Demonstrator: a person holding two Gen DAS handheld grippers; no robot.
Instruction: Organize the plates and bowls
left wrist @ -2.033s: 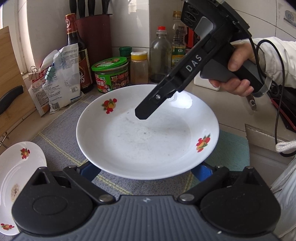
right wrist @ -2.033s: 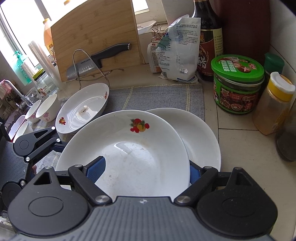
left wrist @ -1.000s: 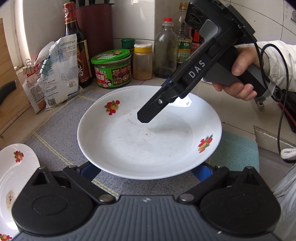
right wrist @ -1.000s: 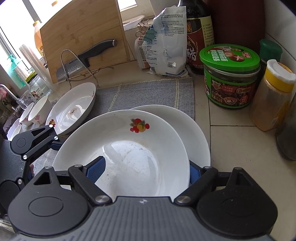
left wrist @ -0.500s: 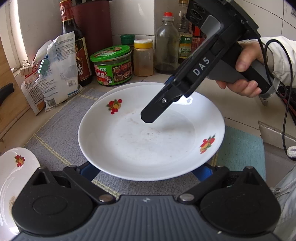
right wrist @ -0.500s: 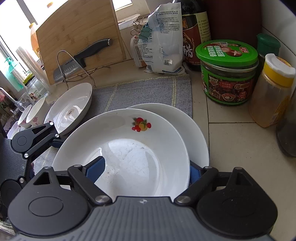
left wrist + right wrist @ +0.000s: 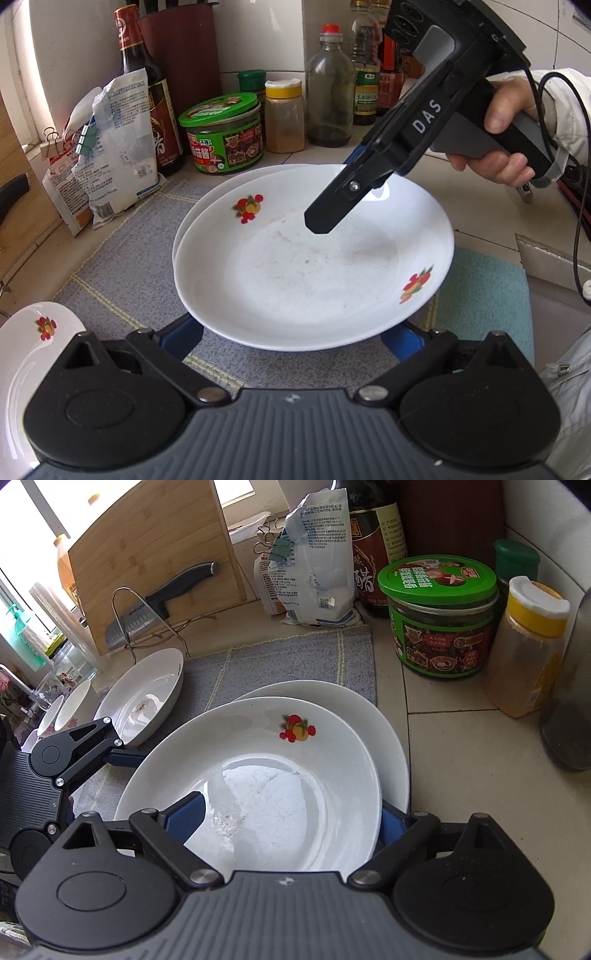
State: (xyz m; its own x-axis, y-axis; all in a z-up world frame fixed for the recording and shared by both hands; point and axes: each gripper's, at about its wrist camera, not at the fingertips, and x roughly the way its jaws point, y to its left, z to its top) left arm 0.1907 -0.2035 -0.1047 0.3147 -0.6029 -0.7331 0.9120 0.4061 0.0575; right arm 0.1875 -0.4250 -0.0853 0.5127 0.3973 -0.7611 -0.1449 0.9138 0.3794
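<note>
side plate (image 7: 26, 354): white, fruit print, on the grey mat (image 7: 122, 266) — well left of the stack.
bowls (image 7: 70, 709): small white ones, further left of the stack than the side plate, past the mat edge; details too small to tell.
cutting board (image 7: 155, 554): upright behind the side plate, knife (image 7: 162, 602) in a wire rack in front of it.
top plate (image 7: 314, 258): deep white plate, two fruit prints, sits on the lower plate, shifted a bit off-centre so it doesn't nest square.
lower plate (image 7: 376, 716): same kind, only its far rim shows past the top plate; rests on the mat's right end, near the counter tile.
left gripper (image 7: 295, 336): blue pads either side of the top plate's near rim, spread wide; contact hidden under the rim, can't tell if it grips.
right gripper (image 7: 291, 819): jaws opening — top plate's rim between them, one finger over the plate's inside, the other behind the rim; pad contact not visible.
green-lid jar (image 7: 223, 134): behind the stack, by the wall.
yellow-cap jar (image 7: 284, 116): just right of the green-lid jar.
</note>
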